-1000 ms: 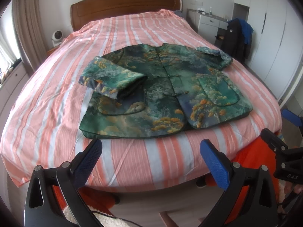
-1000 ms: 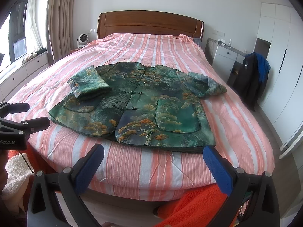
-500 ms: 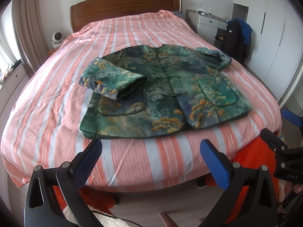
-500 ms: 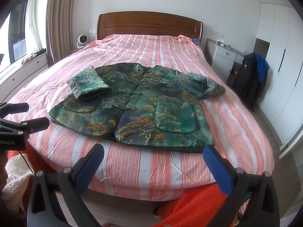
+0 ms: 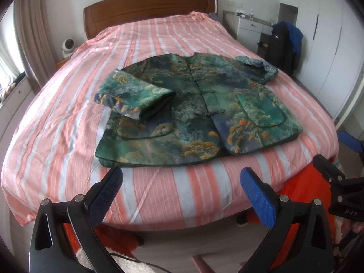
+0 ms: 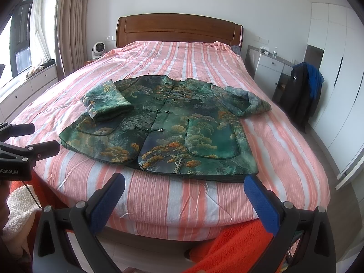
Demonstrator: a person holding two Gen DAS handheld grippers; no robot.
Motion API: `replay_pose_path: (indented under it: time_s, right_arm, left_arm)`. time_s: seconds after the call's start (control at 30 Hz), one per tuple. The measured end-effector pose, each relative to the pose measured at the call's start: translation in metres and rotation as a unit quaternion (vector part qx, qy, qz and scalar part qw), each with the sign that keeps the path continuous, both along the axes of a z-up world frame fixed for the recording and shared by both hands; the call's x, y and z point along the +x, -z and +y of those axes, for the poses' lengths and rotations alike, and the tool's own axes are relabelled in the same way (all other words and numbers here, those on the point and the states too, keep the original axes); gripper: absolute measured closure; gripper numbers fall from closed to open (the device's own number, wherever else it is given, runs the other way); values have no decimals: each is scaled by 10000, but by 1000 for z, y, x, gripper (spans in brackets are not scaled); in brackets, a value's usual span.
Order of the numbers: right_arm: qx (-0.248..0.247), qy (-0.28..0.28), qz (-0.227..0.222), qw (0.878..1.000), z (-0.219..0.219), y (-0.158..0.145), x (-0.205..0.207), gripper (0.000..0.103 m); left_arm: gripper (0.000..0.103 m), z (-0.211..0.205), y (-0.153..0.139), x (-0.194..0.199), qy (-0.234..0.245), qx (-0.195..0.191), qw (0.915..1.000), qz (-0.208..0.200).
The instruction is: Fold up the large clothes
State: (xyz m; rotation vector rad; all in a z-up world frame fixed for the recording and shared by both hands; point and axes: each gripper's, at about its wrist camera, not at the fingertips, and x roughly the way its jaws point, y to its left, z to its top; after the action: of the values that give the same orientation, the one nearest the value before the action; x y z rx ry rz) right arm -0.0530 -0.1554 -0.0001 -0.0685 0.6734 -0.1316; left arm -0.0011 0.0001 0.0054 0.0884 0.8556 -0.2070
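A green patterned jacket (image 5: 200,111) lies face up on the striped bed (image 5: 159,193), buttoned down the front. Its left sleeve (image 5: 134,97) is folded in over the body. Its right sleeve (image 5: 261,68) lies out toward the bed's right side. The jacket also shows in the right wrist view (image 6: 168,132), with the folded sleeve (image 6: 107,103) and the other sleeve (image 6: 248,102). My left gripper (image 5: 180,188) is open and empty, short of the bed's foot edge. My right gripper (image 6: 184,193) is open and empty, also short of the foot edge.
A wooden headboard (image 6: 179,29) stands at the far end. A dresser (image 6: 268,66) and a chair with dark clothes (image 6: 302,91) stand right of the bed. White wardrobes (image 6: 336,68) line the right wall. An orange blanket (image 6: 234,245) lies below the foot edge.
Both grippers have drifted very slightly; the jacket sits a touch lower in both views. The jacket itself has not moved and both grippers stay open.
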Motion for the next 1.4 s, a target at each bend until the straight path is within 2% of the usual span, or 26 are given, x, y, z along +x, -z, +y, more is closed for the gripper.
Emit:
replay_pose_path:
  time_s: [1.4]
  right_arm:
    - [-42, 155, -26, 9999, -6, 1, 8, 0]
  left_arm:
    - [0, 3, 8, 4, -15, -12, 10000, 82]
